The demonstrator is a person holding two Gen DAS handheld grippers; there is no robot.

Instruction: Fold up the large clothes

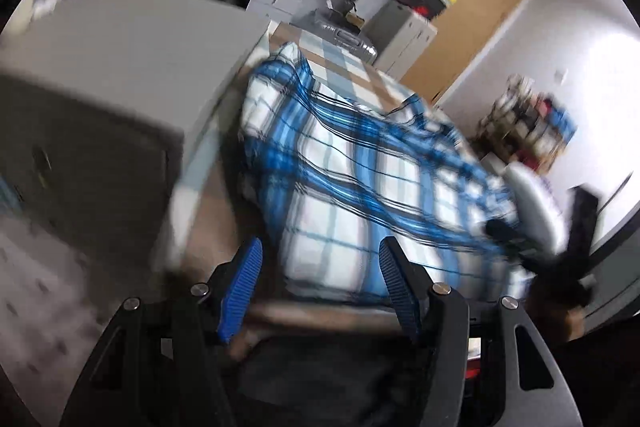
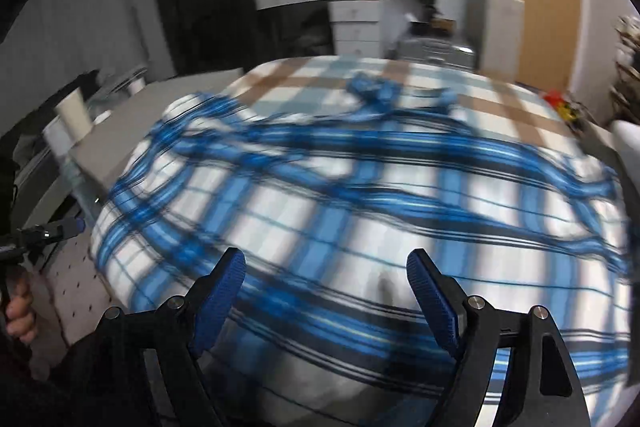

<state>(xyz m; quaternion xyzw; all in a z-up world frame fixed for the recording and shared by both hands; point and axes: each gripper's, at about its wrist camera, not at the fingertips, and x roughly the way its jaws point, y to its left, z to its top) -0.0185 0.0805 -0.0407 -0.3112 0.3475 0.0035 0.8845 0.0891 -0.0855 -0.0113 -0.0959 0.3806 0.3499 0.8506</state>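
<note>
One blue plaid shirt [image 2: 360, 187] lies spread across your checked table [image 2: 304, 75]. Both your left gripper [image 1: 320, 267] and right gripper [image 2: 326, 283] are spread, pinching nothing.

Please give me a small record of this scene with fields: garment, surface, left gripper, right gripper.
garment: blue and white plaid shirt, spread out, wrinkled
surface: checked cloth under the shirt
left gripper: open, nothing between the fingers
right gripper: open, over the shirt, holding nothing
image quality: both views blurred
</note>
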